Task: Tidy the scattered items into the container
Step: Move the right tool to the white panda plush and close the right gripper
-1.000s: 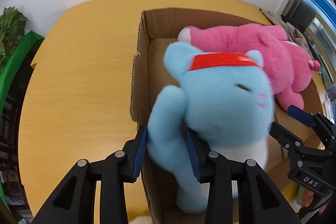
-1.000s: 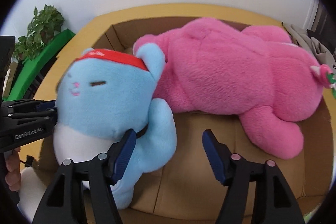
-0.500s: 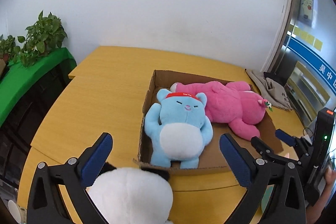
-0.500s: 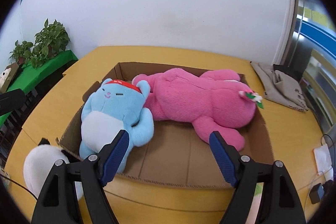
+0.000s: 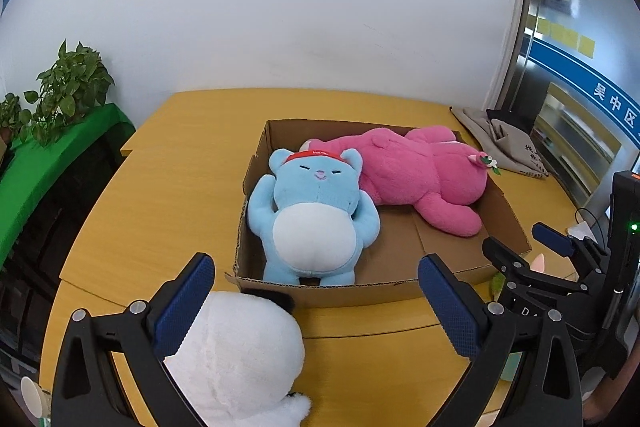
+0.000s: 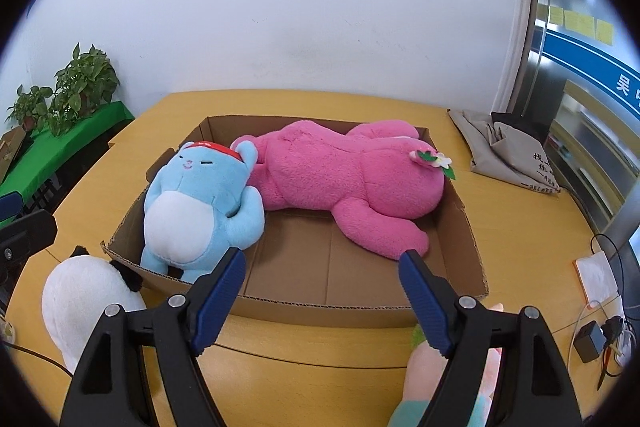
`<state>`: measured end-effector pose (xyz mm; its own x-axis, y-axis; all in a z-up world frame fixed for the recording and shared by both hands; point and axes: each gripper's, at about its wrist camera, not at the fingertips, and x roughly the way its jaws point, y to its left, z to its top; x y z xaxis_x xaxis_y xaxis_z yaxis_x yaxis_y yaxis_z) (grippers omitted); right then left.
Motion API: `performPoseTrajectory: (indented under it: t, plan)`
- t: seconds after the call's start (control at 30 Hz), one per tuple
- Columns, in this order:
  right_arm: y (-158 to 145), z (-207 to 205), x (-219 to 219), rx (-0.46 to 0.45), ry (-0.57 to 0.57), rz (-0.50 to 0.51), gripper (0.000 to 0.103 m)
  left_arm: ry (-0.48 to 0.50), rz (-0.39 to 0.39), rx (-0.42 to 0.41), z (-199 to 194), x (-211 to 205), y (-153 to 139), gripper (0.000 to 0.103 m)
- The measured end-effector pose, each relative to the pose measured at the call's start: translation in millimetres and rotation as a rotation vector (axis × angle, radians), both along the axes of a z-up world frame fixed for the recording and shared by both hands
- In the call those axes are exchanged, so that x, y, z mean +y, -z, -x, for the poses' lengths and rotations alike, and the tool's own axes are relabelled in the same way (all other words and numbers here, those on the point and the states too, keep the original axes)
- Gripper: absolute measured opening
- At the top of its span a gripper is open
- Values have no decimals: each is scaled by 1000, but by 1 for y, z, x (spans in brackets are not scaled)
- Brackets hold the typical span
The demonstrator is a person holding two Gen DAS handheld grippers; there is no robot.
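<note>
An open cardboard box (image 5: 360, 291) (image 6: 320, 301) sits on the yellow table. Inside lie a blue plush cat with a red headband (image 5: 312, 219) (image 6: 200, 203) and a big pink plush (image 5: 424, 179) (image 6: 344, 171). A white plush with black ears (image 5: 236, 359) (image 6: 84, 299) lies on the table before the box, under my left gripper (image 5: 316, 307), which is wide open and empty. My right gripper (image 6: 320, 299) is open and empty above the box's front wall; a peach and teal plush (image 6: 424, 379) lies under its right finger.
A grey cloth bag (image 5: 504, 143) (image 6: 508, 151) lies at the table's back right. Potted plants (image 5: 68, 87) stand on a green shelf at left. Cables and a charger (image 6: 592, 339) lie at the right edge. The white wall stands behind the table.
My left gripper let go of the blue cat, which now lies in the box. Both grippers opened wider and pulled back and up from the box.
</note>
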<state>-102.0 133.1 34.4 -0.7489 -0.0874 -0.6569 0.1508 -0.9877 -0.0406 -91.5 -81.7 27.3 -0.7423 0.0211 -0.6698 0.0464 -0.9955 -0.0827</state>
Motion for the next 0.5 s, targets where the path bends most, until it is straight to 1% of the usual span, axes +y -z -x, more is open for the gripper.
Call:
performPoseTrajectory:
  t: [0.13, 0.5]
  plan:
    - [0, -5, 2, 7, 8, -19, 79, 3, 5, -9, 1, 5, 3, 103]
    - [-2, -13, 13, 9, 19, 4, 79, 18, 5, -19, -3, 16, 6, 103]
